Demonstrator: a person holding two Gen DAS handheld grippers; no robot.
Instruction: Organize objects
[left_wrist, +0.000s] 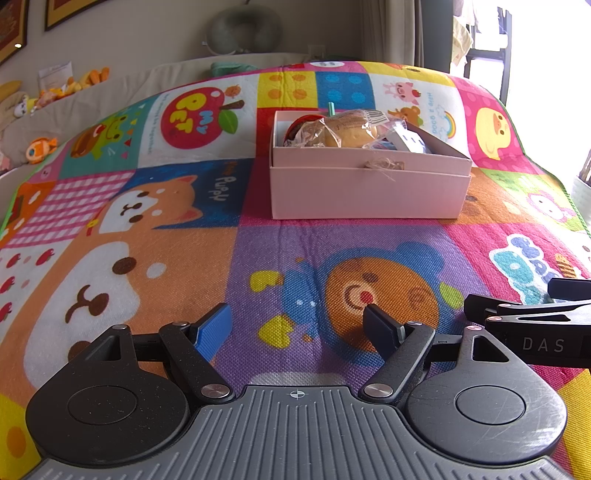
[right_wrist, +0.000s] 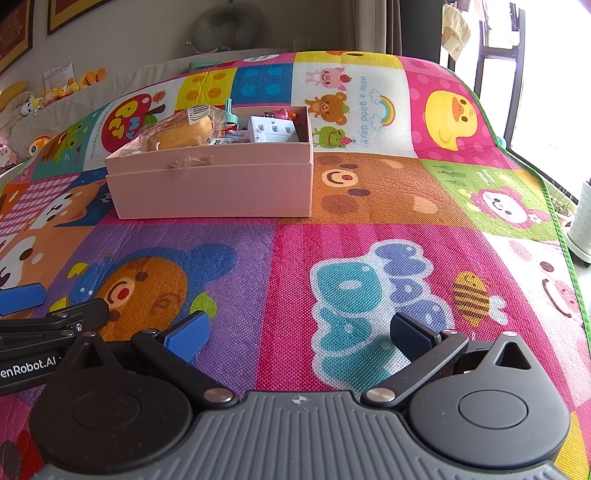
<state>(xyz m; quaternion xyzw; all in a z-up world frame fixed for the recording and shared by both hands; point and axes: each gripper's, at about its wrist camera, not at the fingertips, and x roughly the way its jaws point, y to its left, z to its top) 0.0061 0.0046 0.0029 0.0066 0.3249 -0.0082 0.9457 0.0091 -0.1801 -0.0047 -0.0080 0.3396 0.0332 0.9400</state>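
Observation:
A pink cardboard box stands on a colourful cartoon play mat, ahead of both grippers. It holds a wrapped bread bun, a red item, a teal stick and a white block. In the right wrist view the box is at upper left, with the bun, the white block and a small pink toy. My left gripper is open and empty, low over the mat. My right gripper is open and empty, beside it.
The mat's green edge drops off at the right, by a white pot. Plush toys lie at the far left on a beige cushion. A grey neck pillow hangs on the wall behind.

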